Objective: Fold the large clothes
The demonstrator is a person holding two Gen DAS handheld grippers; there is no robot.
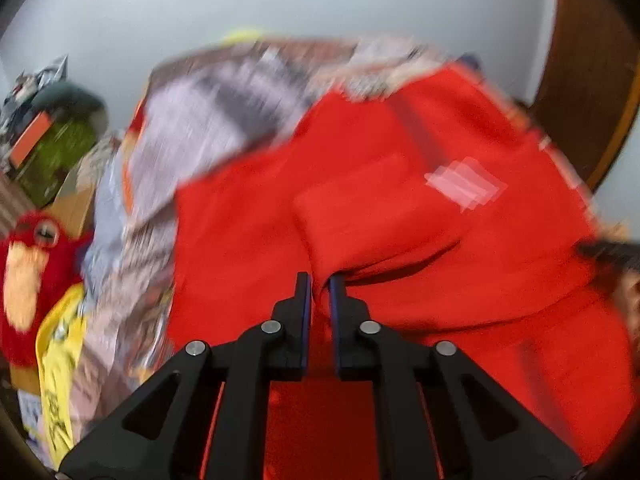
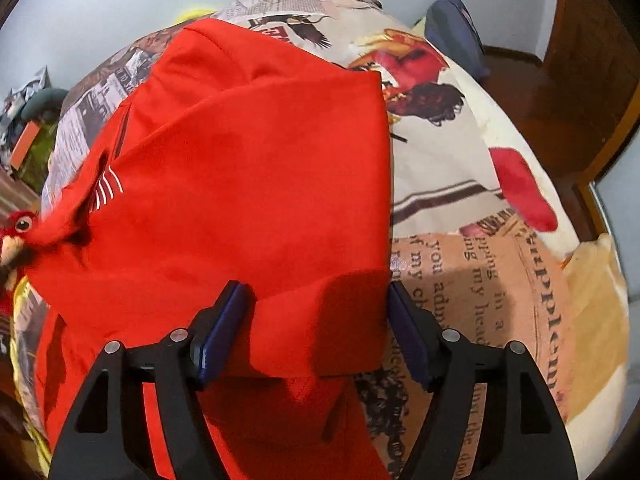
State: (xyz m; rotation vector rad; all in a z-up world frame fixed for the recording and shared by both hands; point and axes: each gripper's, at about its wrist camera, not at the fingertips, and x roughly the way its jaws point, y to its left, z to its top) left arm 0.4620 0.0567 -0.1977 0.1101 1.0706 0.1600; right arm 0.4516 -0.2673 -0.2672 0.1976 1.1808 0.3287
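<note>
Soft, floppy bright red fabric garment (image 2: 248, 168) sprawls across the newspaper-print bedspread (image 2: 472, 264); left gripper (image 1: 320, 280) pinches a fold, right gripper (image 2: 316, 300) straddles the near hem, unclenched. Best grabbed at corners.

One red garment (image 2: 248, 168), one plush parrot (image 1: 28, 264).

A home bedroom: a bed (image 2: 480, 208) with a newspaper-print cover fills the middle, a red plush parrot (image 1: 28, 264) sits at nine o'clock, and a wooden door frame (image 2: 592, 60) at two o'clock.
</note>
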